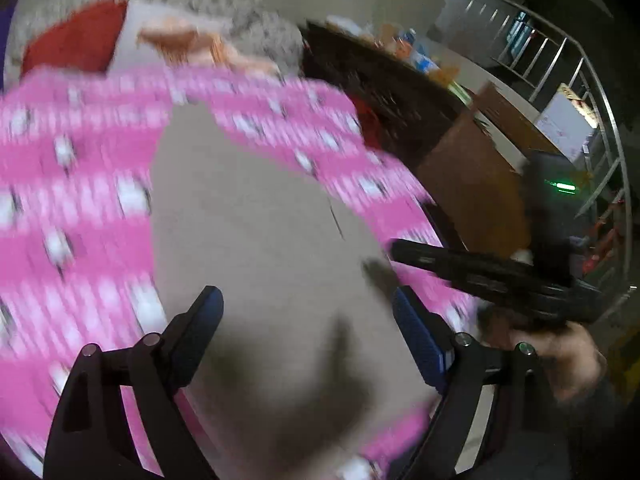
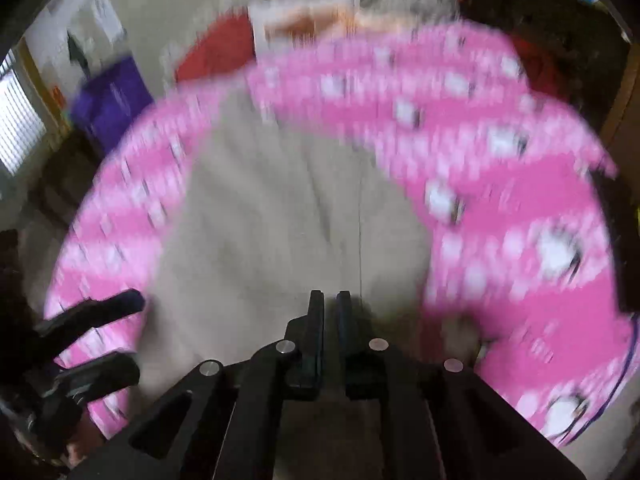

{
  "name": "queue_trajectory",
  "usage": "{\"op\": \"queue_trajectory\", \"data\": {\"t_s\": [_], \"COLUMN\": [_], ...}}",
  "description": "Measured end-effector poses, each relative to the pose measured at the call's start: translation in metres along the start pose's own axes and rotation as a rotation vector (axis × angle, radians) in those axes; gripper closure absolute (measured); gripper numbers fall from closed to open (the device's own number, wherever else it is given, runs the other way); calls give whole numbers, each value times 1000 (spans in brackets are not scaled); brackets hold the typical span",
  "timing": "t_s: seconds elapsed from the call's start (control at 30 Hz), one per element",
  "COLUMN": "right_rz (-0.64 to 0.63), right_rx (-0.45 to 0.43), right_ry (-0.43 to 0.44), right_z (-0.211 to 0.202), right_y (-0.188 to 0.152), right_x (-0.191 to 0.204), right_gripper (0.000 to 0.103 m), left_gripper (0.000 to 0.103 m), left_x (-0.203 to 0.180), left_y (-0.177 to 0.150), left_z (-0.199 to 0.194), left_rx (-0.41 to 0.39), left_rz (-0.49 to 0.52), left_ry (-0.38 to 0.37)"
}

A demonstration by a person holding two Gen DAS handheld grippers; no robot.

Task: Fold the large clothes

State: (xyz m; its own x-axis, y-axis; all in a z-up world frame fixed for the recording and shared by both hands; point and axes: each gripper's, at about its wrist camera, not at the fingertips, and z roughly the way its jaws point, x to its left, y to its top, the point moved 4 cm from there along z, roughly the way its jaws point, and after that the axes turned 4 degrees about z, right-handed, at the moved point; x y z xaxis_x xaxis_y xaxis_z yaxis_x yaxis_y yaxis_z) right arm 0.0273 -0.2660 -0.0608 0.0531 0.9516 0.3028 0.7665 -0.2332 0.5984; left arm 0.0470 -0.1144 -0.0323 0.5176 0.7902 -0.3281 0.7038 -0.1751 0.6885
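Clearly, both views are showing a big pink garment (image 1: 80, 184) with white spots, blurred, which is lying on a beige surface (image 1: 256, 216) and curving around a bare middle part of it. From the left wrist view, the left gripper (image 1: 308, 312) is hanging above this bare part with its jaws spread wide and nothing between them. Only this view is showing the right gripper (image 1: 404, 250) from the side, over the pink cloth at the right edge, with a hand (image 1: 572, 360) behind it, and also a metal railing (image 1: 592, 92) and a dark cluttered table (image 1: 384, 80). From the right wrist view, the right gripper (image 2: 330, 300) is pointing down at the beige surface, its jaws standing slightly apart with a narrow gap and pinching nothing. Only this view is showing a purple box (image 2: 112, 96) and a window blind (image 2: 20, 120) at the left. A red cushion (image 1: 76, 40) is lying beyond the garment.
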Motion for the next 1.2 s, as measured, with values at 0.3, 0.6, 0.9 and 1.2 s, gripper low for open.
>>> {"op": "queue_trajectory", "data": {"t_s": [0.3, 0.6, 0.9, 1.2], "right_rz": [41, 22, 62, 83], "right_rx": [-2, -12, -33, -44], "right_ry": [-81, -79, 5, 31], "right_z": [75, 115, 132, 134], "right_y": [51, 26, 27, 29], "right_x": [12, -6, -20, -24], "right_gripper": [76, 78, 75, 75], "left_gripper": [16, 5, 0, 0], "left_x": [83, 120, 102, 105], "left_y": [73, 44, 37, 41], "left_z": [101, 153, 160, 169], "left_rx": [86, 155, 96, 91], "left_rz": [-235, -317, -172, -166], "left_ry": [227, 314, 411, 439]}}
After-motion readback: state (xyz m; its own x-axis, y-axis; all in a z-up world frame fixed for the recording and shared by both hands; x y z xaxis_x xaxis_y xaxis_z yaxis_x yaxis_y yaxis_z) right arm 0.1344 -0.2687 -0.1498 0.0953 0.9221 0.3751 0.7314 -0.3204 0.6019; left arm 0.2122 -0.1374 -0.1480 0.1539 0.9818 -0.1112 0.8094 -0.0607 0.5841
